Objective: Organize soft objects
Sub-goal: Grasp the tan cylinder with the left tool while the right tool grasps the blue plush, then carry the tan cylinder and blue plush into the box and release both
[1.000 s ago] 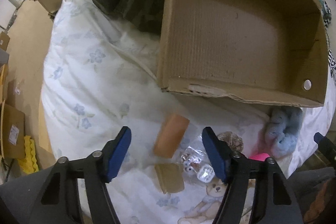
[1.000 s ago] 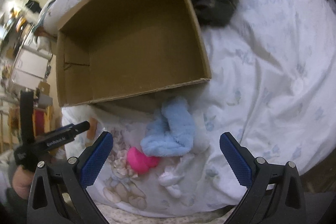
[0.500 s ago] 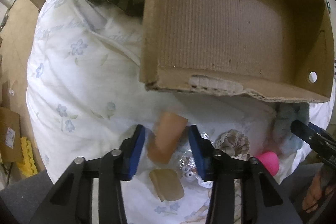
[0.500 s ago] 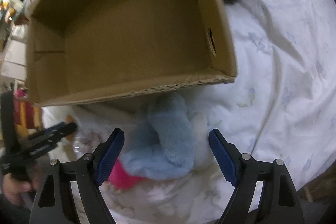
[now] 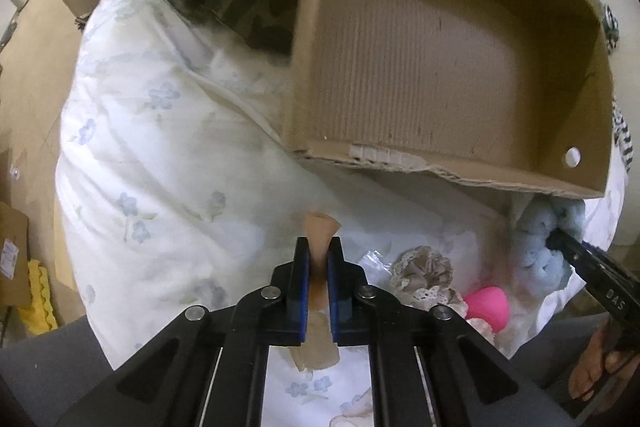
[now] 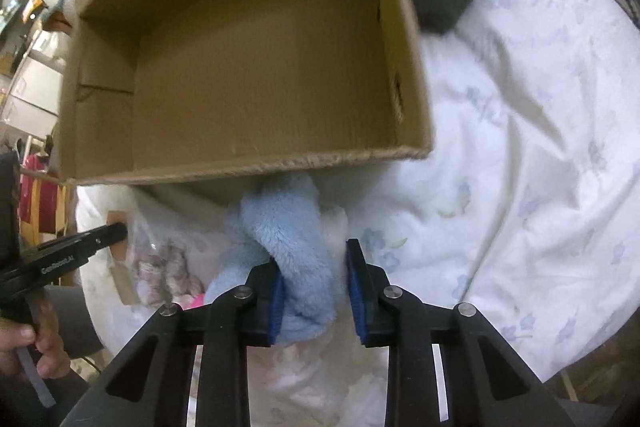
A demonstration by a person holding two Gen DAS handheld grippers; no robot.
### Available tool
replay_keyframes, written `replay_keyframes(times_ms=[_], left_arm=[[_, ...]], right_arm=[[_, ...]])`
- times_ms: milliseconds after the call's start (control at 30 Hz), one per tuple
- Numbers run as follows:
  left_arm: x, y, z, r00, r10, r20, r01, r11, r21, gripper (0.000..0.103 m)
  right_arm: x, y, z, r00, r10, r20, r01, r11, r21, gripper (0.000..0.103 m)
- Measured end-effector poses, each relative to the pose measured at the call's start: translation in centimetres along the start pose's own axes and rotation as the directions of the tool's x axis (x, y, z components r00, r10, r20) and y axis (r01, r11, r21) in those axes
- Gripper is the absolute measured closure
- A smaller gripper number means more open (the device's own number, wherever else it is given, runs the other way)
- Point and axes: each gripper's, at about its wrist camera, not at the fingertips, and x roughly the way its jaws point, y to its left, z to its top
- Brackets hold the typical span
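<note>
Left gripper (image 5: pixel 319 259) is pinched tight on the tan sponge (image 5: pixel 321 233); right gripper (image 6: pixel 315 279) squeezes the blue plush (image 6: pixel 288 227), maybe not fully gripped, by the box (image 6: pixel 224 171).

The tan sponge (image 5: pixel 320 239) stands upright, squeezed thin between the pads of the left gripper (image 5: pixel 319 259), just before the open cardboard box (image 5: pixel 420 67) on the bed. A fluffy blue cloth (image 6: pixel 292 239) lies bunched against the box's near wall, between the pads of the right gripper (image 6: pixel 316 287). A lace scrunchie (image 5: pixel 424 267) and pink sponge (image 5: pixel 488 311) lie between them
</note>
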Motion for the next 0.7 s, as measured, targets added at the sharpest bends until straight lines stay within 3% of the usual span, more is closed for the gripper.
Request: replay_keyframes(times_ms=[200, 367, 700], left_arm=[[-2.5, 2.6, -1.8, 0.997, -0.034, 0.07, 0.04, 0.996, -0.081, 0.096], [-4.3, 4.5, -3.0, 0.992, -0.034, 0.121, 0.047, 0.993, -0.109, 0.096], [-10.3, 2.4, -2.8, 0.981, -0.055, 0.187, 0.077, 0.991, -0.111, 0.096]], right_arm=[[-2.5, -0.3, -1.0, 0.991, 0.122, 0.047, -0.124, 0.991, 0.041, 0.074], [-4.4, 0.5, -2.0, 0.973, 0.226, 0.053, -0.227, 0.974, 0.001, 0.074], [-7.0, 1.2, -2.9, 0.951, 0.293, 0.101, -0.29, 0.956, -0.043, 0.074]])
